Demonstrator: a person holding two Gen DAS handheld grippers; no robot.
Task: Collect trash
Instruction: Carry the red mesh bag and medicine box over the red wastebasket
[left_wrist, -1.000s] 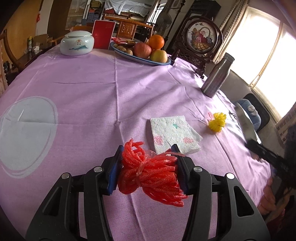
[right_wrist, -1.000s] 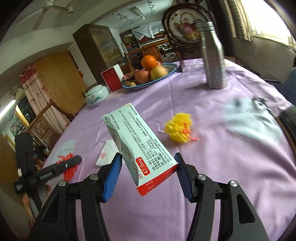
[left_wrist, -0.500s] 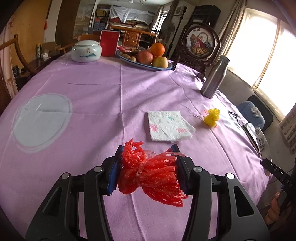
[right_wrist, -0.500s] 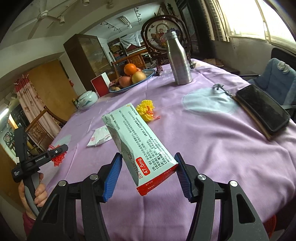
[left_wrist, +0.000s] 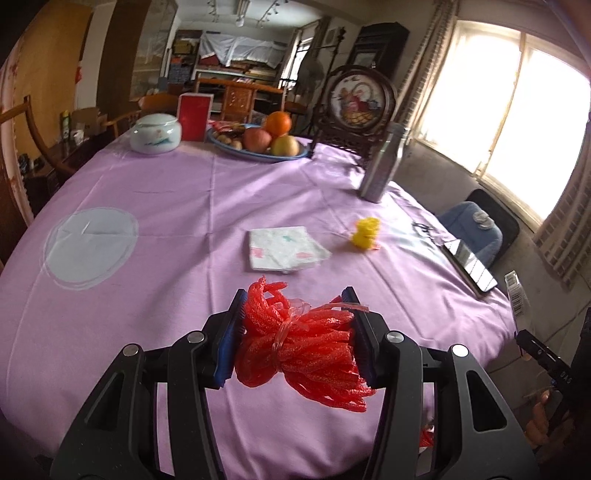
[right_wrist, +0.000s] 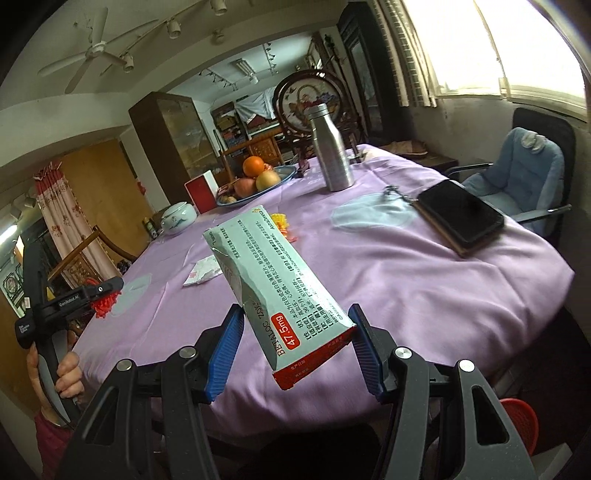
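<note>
My left gripper (left_wrist: 293, 297) is shut on a red foam net bundle (left_wrist: 303, 347), held above the near part of the purple tablecloth (left_wrist: 147, 192). My right gripper (right_wrist: 295, 312) is shut on a pale green medicine box (right_wrist: 269, 269) with a red end, tilted up over the table's edge. On the cloth lie a folded paper napkin (left_wrist: 284, 247) and a small yellow foam net (left_wrist: 365, 230). In the right wrist view the left gripper (right_wrist: 105, 295) shows at the far left, gripped by a hand.
At the back stand a steel bottle (left_wrist: 380, 166), a fruit plate (left_wrist: 266, 142), a white lidded jar (left_wrist: 156, 133), a red box (left_wrist: 195, 116) and a round framed ornament (left_wrist: 358, 99). A phone (right_wrist: 458, 210) lies near the edge. A red bin (right_wrist: 519, 417) sits below.
Both grippers have drawn back from the table toward its near edge, so the tabletop looks farther off. Each keeps the same hold on its item.
</note>
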